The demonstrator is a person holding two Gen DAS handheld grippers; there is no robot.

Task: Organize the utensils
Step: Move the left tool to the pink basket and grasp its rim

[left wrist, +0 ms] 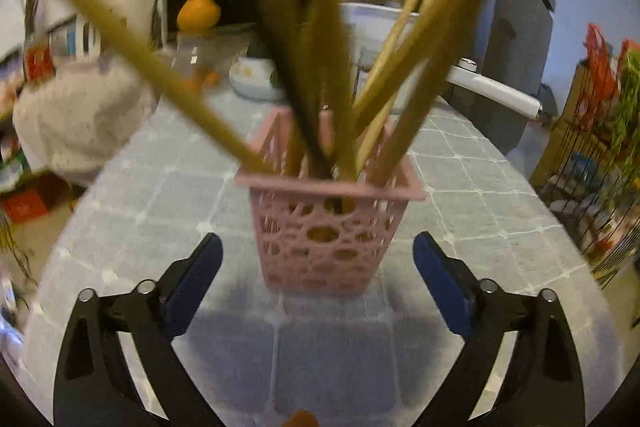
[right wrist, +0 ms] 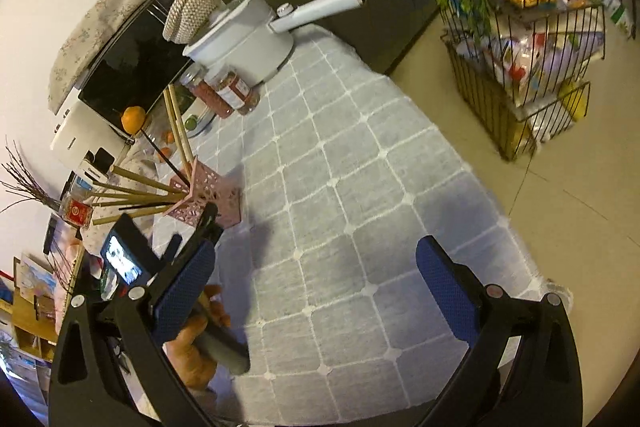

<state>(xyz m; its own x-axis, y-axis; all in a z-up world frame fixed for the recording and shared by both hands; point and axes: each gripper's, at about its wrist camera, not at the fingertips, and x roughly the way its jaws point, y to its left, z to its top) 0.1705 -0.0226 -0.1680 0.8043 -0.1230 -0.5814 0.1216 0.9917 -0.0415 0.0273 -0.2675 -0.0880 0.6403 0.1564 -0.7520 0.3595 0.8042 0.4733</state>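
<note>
Facing the basket (left wrist: pixel 334 227) head-on, my left gripper (left wrist: pixel 318 281) hangs wide and empty, its blue pads (left wrist: pixel 192 283) flanking the pink lattice without touching it, placed so, I judge, to steady or shift it. Chopsticks (left wrist: pixel 340 67) stand in the basket and fan outward, mostly bamboo with a dark one among them, leaning on the rim because nothing inside keeps them upright. Beyond the basket sit a bowl (left wrist: pixel 252 75) and an orange (left wrist: pixel 199 13); the cloth (left wrist: pixel 480 187) under it is grey check.

From the right wrist, the basket (right wrist: pixel 208 195) appears far left, chopsticks (right wrist: pixel 136 187) splayed away from it. My right gripper (right wrist: pixel 318 287) is also spread wide, holding nothing, over bare cloth (right wrist: pixel 360 187) well right of the basket, seemingly kept clear. The left gripper (right wrist: pixel 200 227) and my hand (right wrist: pixel 200 347) on its handle show just below the basket. A pot (right wrist: pixel 244 43) and jars (right wrist: pixel 224 91) stand past the basket.
</note>
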